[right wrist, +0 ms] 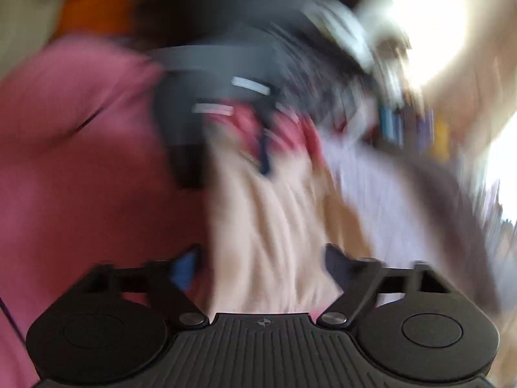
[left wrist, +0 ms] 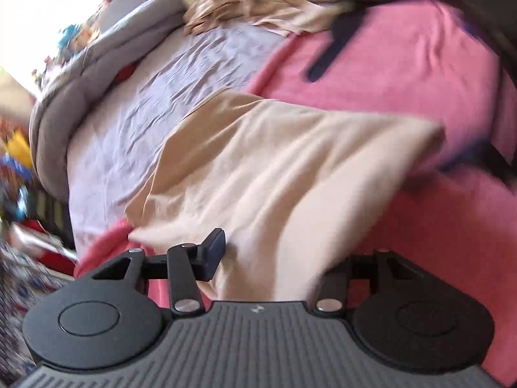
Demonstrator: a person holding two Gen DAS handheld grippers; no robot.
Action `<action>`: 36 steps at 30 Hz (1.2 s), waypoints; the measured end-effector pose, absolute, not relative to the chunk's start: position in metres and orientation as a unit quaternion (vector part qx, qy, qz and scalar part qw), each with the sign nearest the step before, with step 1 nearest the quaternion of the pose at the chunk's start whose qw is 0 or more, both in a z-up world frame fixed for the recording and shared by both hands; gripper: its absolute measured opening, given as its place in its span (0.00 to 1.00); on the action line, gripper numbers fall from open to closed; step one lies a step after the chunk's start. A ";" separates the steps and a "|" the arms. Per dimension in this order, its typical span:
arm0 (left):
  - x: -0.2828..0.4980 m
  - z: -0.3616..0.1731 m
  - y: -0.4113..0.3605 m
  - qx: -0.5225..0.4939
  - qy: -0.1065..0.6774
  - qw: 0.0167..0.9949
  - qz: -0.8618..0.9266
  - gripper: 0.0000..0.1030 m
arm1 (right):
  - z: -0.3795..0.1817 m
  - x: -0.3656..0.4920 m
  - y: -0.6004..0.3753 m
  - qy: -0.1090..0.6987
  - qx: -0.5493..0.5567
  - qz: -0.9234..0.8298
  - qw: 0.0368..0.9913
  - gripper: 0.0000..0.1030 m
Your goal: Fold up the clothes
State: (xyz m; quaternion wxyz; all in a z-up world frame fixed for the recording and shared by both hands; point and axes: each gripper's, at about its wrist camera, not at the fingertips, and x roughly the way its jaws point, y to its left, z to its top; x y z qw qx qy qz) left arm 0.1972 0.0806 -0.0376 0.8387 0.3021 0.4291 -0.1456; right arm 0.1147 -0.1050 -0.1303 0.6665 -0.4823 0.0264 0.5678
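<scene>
Left wrist view: cream garment [left wrist: 290, 168] is lying across pink blanket [left wrist: 404, 64], draping between left gripper [left wrist: 274, 252] jaws; grip unclear. Right gripper [right wrist: 258, 265] jaws are standing apart over the cloth.

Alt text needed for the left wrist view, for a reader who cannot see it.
A cream garment lies on a pink blanket, one end between the left gripper's fingers. Beyond are a lilac sheet, a grey duvet and a crumpled beige cloth.

No readable text, label, brand or number anywhere.
</scene>
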 end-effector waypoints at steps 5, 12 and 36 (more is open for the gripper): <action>0.195 -0.028 0.086 0.301 0.429 0.838 -0.150 0.49 | -0.187 0.077 -0.100 -0.092 -0.583 0.529 0.610 0.83; 0.164 -0.051 0.052 0.445 0.371 0.796 -0.176 0.51 | -0.180 0.109 -0.081 0.001 -0.568 0.497 0.656 0.13; 0.078 -0.031 0.100 0.283 0.559 0.778 -0.047 0.73 | -0.099 0.063 -0.167 0.318 -0.370 0.695 0.528 0.52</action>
